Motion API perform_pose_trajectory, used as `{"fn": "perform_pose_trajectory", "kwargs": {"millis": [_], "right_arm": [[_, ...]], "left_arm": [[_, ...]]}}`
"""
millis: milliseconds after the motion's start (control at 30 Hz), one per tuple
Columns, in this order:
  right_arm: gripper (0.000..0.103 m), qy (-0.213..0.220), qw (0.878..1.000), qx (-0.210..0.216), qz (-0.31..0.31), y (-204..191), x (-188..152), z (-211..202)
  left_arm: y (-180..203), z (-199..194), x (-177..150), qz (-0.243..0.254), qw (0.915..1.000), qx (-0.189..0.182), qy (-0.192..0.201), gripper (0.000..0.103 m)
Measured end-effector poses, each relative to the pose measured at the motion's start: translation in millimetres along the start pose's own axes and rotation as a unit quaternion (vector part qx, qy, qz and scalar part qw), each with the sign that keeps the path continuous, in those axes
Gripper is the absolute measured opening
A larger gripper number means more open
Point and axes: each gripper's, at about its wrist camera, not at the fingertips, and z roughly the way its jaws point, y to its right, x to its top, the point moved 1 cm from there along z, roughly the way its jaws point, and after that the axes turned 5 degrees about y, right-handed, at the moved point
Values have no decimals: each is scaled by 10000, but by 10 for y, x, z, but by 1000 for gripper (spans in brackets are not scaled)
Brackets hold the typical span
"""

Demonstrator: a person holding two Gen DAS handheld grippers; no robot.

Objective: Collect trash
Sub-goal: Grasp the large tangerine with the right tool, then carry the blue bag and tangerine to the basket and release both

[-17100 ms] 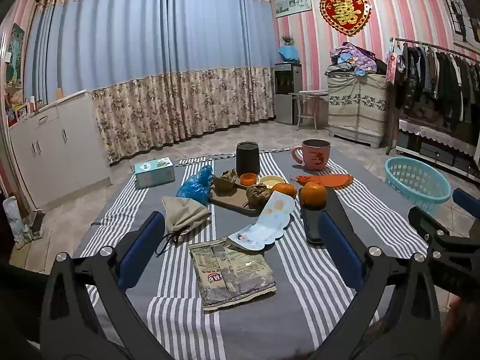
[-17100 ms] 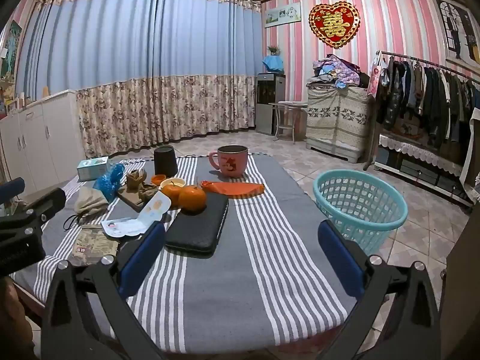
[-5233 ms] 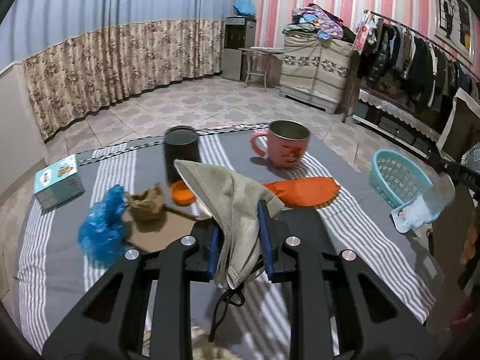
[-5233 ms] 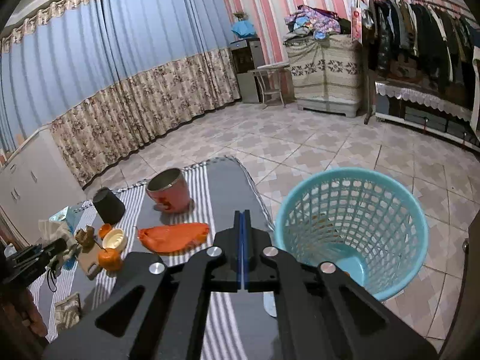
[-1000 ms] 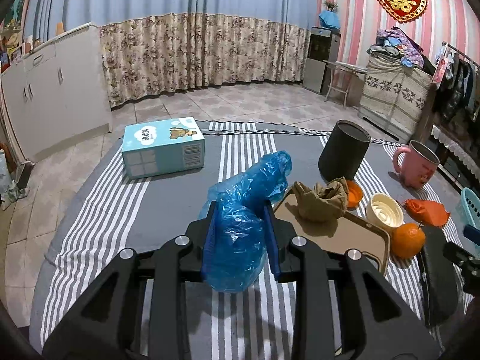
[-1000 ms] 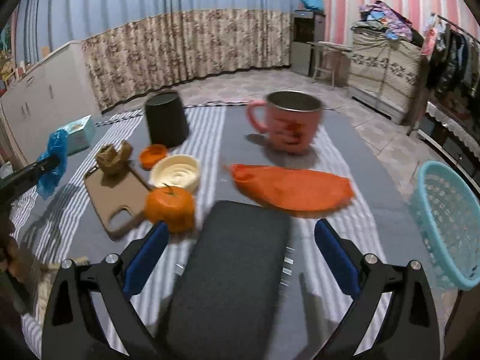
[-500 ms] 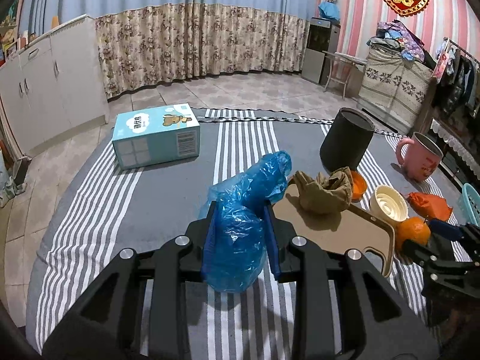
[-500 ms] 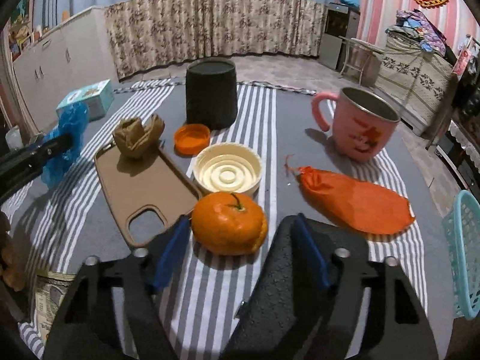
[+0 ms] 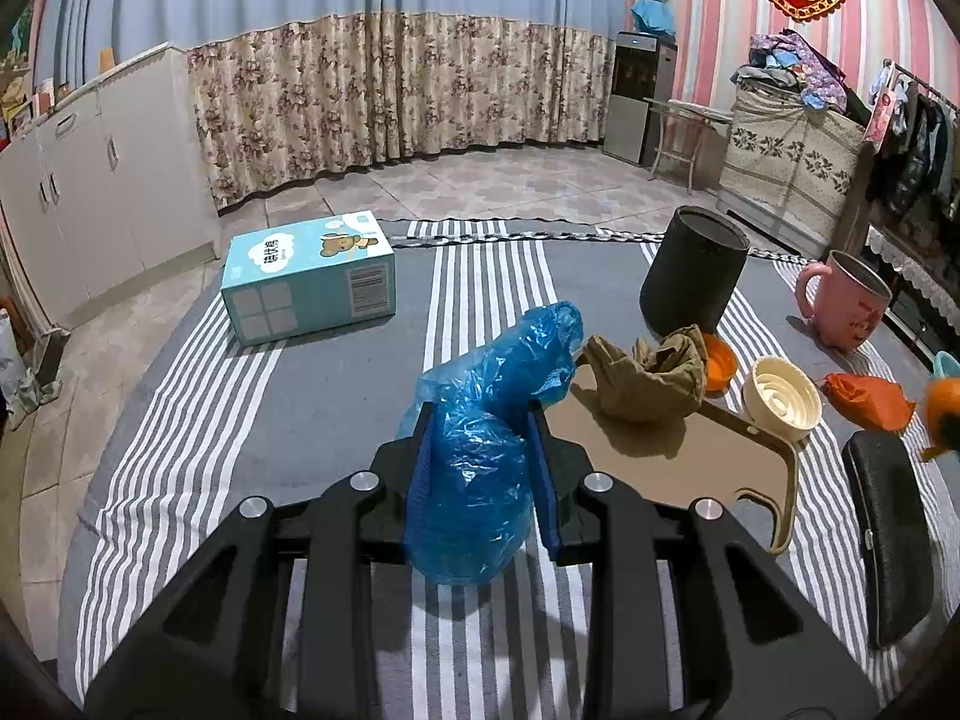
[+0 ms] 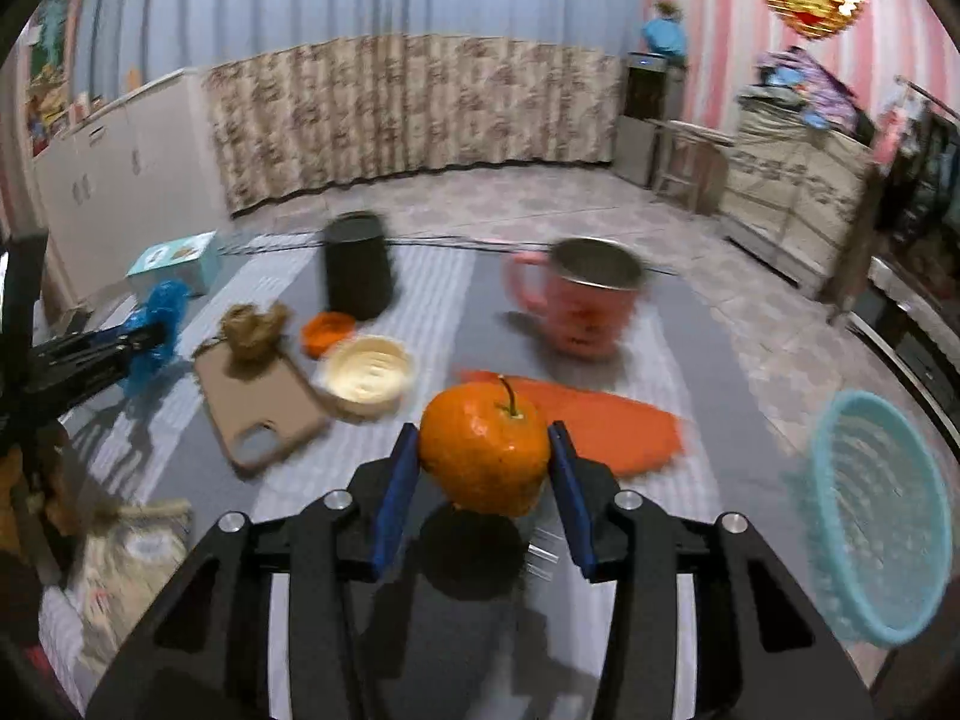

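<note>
Two grippers loaded over striped desk point(image 9: 336, 384).
Left gripper point(image 9: 480, 468) clamped on blue bag point(image 9: 486, 438); right gripper point(image 10: 483, 480) closing, pads against orange point(image 10: 483, 444); basket point(image 10: 882, 540) at 3 o'clock.

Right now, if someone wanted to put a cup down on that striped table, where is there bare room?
The widest bare cloth lies in front of the tissue box, left of the blue plastic bag. Another strip runs between the box and the black cylinder. It is crowded on the right: tan board, brown wad, cream lid, pink mug, black case.
</note>
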Motion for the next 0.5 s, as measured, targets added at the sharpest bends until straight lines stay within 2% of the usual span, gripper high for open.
{"fn": "perform_pose_trajectory", "kwargs": {"millis": [233,333,400,500], "right_arm": [[43,38,9950,-633,770,992,-196,-439],[43,215,9913,-979,851,1253,-192,-578],[43,272,9901,-1084,849,1384,-192,-629],[43,357,9872,-1246,924,1592,-203,-701]], "left_arm": [[75,-152,40,60,9999,51,66,26],[156,-329,115,83,9999,-60,84,26],[270,-496,200,283,9993,14,235,26],[483,-731,352,360,9984,-157,412,26]]}}
